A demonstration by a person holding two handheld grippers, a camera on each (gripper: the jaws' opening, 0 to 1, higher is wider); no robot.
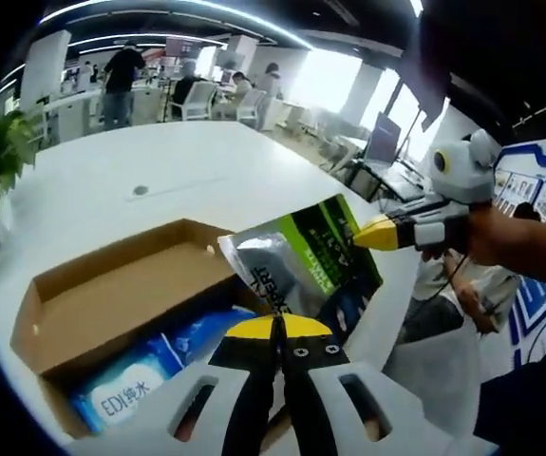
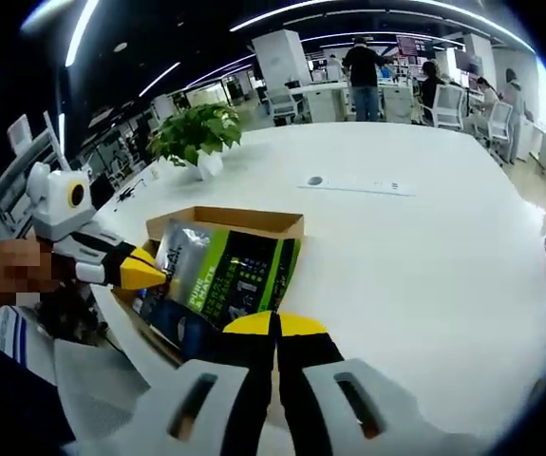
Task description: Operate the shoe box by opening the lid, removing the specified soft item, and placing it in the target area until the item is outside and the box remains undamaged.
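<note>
**Shoe box open, pouch pinched by both grippers above it**

Shoe box [image 1: 111, 285] sat open on the white table [image 1: 159, 171], brown cardboard, lid not visible. In the left gripper view it ran from 9 o'clock toward centre. Inside, a blue-and-white soft pack [image 1: 135, 380] lay at the near end, 7 o'clock in that view.

Green-and-silver pouch [image 1: 306, 261] was the item gripped. It was tilted over the box's end, at centre of both views; can't tell whether its lower edge touched the box.

Left gripper [image 1: 277, 328]: yellow-tipped jaws pressed together on the pouch's lower edge, at 6 o'clock in its own view. In the right gripper view it came in from 9 o'clock [image 2: 144, 269], tip against the pouch's silver side [image 2: 182, 256].

Right gripper [image 2: 275, 325]: jaws closed on the pouch's near edge at 6 o'clock in its own view. In the left gripper view it entered from 3 o'clock [image 1: 377, 233], tip touching the pouch's green corner, with a hand [image 1: 500, 237] behind it.

Potted plant [image 2: 197, 133] stood on the table at 11 o'clock in the right gripper view, well apart from the box. People and chairs [image 2: 462, 100] were in the background office.
</note>
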